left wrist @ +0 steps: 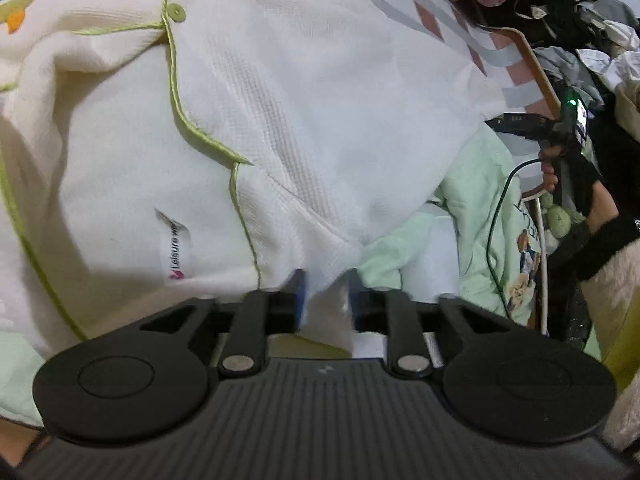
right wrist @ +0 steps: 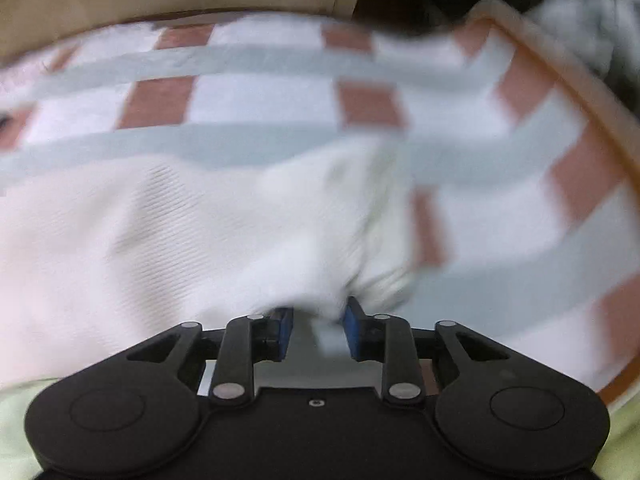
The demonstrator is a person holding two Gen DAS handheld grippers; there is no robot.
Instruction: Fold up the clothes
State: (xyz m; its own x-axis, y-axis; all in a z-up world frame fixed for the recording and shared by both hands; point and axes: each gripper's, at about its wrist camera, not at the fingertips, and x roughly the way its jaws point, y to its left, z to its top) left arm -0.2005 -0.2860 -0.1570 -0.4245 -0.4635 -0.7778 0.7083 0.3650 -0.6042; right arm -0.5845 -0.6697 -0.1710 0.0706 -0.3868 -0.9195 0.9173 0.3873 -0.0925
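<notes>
Checked bedding in white, grey and dusty pink lies under everything we work on, its orange piped edge curving off at two o'clock in the right wrist view. Our left gripper has its blue pads parted, with a fold of the white waffle-weave top between them; we cannot tell whether the pads still press it. Our right gripper is likewise partly open, a corner of the same white top bunched in the gap, blurred. From the left gripper the top spreads toward twelve o'clock, with lime green piping, a green button and a sewn label at ten o'clock. A mint green garment lies at three o'clock, just beside the top, and past it we see the right gripper held in a hand. A heap of dark clothes sits at one o'clock.
</notes>
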